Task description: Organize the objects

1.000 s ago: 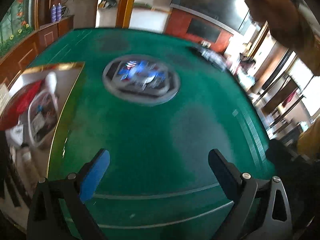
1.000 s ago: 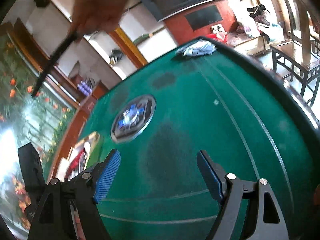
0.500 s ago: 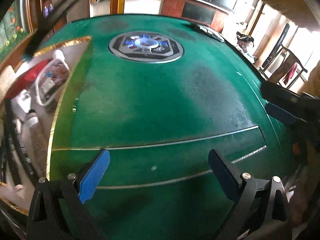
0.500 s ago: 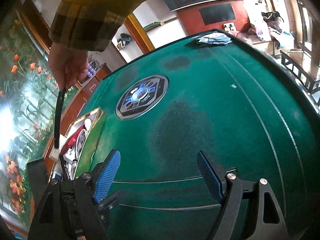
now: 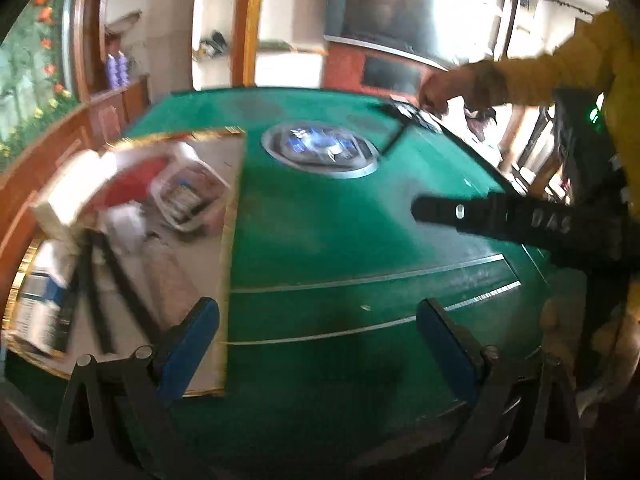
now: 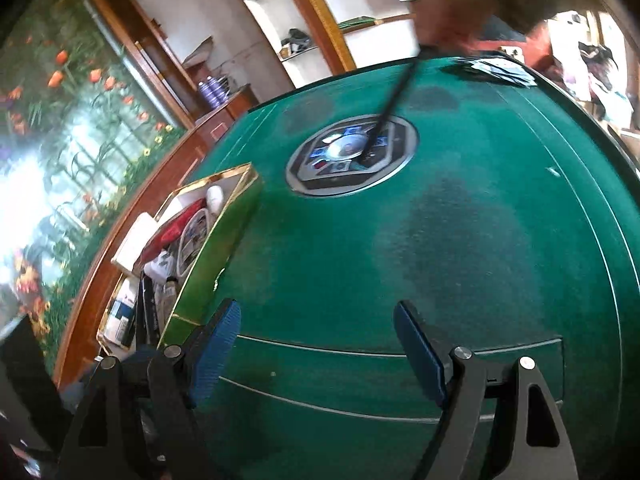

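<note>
While a bare hand [image 6: 448, 8] in a yellow sleeve reaches over the far side of the green felt table [image 6: 460, 240], it dangles a thin black strap [image 6: 394, 98] whose lower end hangs just over the round control panel [image 6: 352, 154] at the table's centre. Half a second ago that same strap hung at the left edge, above the gold-rimmed box [image 6: 216, 256]; now it has crossed toward the far rim, near a small pile of flat packets [image 6: 500, 70]. The box itself sits where it did, at the table's left edge, crowded with a clear plastic tub [image 5: 188, 196], something red [image 5: 128, 184], white cartons and dark straps. Both grippers have swung to face this scene: the left gripper [image 5: 316, 344] and the right gripper [image 6: 320, 350] each hover above the near felt with blue pads spread wide and nothing between them. In the left view the right tool's black body [image 5: 500, 220] juts in from the right. My reading is that the strap is being laid out on the felt as an item to be sorted, most likely into the box, though one glance cannot settle whether it is arriving or being taken away.
</note>
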A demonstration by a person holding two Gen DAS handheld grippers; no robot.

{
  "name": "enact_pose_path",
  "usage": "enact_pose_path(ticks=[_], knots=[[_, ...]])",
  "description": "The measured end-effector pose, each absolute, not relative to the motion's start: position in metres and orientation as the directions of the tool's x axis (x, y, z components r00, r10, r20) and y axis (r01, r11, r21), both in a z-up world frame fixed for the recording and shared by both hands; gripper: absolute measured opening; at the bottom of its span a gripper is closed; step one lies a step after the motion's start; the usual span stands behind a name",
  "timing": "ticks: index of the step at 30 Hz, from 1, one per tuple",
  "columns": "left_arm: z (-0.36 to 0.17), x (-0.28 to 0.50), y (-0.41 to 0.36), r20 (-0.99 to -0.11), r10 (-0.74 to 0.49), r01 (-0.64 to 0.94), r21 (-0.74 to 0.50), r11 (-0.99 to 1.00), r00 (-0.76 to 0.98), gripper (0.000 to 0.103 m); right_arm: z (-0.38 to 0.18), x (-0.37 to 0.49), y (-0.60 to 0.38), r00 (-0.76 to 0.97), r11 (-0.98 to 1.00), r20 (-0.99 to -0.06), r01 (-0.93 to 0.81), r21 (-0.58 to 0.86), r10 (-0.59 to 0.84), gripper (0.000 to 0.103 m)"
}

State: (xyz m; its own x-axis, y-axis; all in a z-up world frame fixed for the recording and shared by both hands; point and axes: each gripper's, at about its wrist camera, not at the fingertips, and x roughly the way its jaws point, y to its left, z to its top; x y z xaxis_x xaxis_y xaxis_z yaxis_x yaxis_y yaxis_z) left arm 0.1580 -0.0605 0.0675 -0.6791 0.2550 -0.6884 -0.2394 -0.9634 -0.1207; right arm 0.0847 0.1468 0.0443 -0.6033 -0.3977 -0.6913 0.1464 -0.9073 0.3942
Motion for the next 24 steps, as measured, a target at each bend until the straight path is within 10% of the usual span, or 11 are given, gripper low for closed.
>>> enact_pose_path(ticks=[17, 24], knots=[[0.06, 0.144, -0.08, -0.71, 0.211, -0.158, -0.141, -0.977, -0.671, 0.099, 0.022, 0.08, 0.186, -0.605, -0.937, -0.747, -0.006, 0.35, -0.275, 0.083], [0.073, 0.129, -0.053, -0.694, -0.017, -0.057, 0.084, -0.995, -0.719, 0.099, 0.038, 0.086, 0.17, -0.641, -0.947, -0.718, 0.045, 0.318, -0.271, 0.083]])
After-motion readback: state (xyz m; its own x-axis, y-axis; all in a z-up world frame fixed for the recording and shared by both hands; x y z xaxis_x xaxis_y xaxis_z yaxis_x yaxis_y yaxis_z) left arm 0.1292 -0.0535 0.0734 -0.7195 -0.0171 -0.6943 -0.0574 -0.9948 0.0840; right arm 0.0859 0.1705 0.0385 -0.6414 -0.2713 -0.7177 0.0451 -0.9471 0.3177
